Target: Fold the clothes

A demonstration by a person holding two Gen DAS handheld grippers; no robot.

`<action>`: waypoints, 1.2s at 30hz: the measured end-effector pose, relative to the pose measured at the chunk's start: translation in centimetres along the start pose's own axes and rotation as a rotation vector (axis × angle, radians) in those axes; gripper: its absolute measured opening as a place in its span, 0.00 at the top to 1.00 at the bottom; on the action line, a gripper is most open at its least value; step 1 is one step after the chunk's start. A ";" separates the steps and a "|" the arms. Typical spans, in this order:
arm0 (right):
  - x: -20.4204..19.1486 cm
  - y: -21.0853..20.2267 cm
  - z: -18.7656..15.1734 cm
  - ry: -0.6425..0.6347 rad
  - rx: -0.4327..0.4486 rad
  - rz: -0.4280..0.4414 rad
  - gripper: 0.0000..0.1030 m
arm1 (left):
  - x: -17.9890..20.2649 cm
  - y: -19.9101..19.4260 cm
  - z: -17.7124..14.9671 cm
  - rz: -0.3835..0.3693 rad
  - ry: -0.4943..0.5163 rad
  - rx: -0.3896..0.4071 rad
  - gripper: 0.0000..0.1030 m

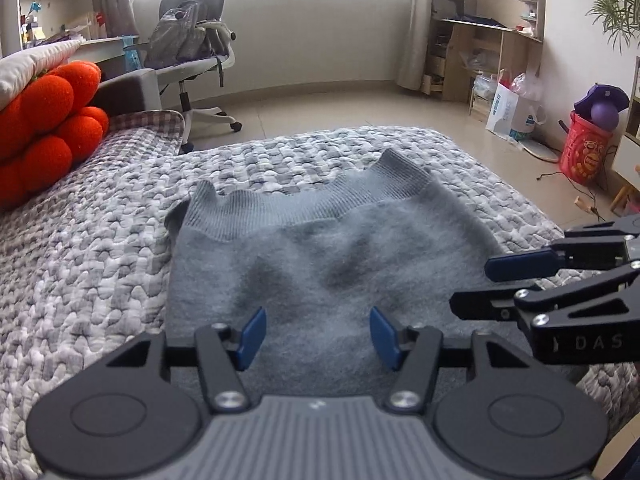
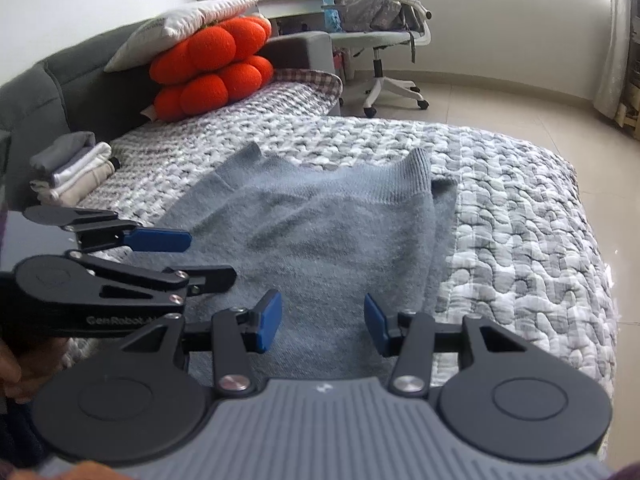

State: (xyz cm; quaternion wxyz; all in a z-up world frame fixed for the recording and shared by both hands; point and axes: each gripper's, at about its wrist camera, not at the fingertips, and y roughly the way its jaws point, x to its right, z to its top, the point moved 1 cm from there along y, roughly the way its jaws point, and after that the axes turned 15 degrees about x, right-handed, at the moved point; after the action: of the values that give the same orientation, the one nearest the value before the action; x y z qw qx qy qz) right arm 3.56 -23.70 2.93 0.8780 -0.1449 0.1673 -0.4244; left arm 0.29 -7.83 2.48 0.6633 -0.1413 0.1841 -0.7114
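Grey sweater beneath two parted, empty jaws

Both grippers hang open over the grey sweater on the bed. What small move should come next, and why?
Probably lower both grippers onto the near edge of the sweater and close on it. The left gripper and right gripper stand open with nothing between the pads, side by side above the cloth. The sweater lies spread on the quilt, ribbed hem at the far side, so a fold away from the person looks likely.
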 end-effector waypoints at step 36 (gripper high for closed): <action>3.5 -1.3 0.4 0.169 0.055 -0.014 0.61 | -10.0 -1.2 1.2 0.037 -0.390 -0.005 0.39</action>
State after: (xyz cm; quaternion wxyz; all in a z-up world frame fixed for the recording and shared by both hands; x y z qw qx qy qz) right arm 4.90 -27.16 3.22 0.8615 -0.0856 0.2280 -0.4456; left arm 0.57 2.05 4.56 0.6992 -0.2747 0.0563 -0.6576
